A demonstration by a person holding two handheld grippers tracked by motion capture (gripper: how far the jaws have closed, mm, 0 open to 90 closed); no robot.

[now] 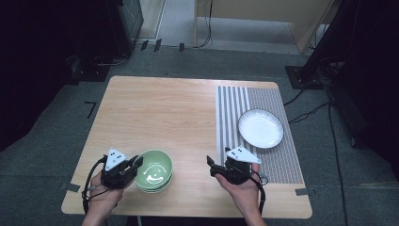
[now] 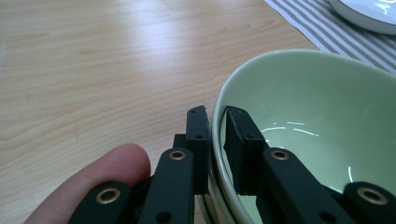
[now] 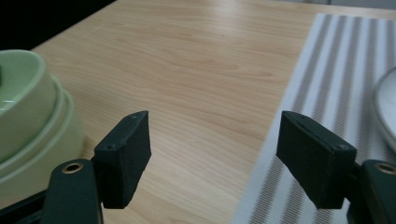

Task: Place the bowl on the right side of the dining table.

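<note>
Your left claw (image 2: 215, 149) is clamped on the rim of the top pale green ceramic bowl (image 1: 154, 170), lower left, not yet lifted off its stack; your right claw (image 3: 219, 158) gapes empty over the table (image 1: 164, 113).

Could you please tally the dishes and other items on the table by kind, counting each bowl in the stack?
Pale green ceramic bowls, stacked: 3
White round plate with a dark rim: 1
Grey-and-white striped placemat: 1
Total: 5

The left gripper has its jaws on either side of the top bowl's rim.
</note>
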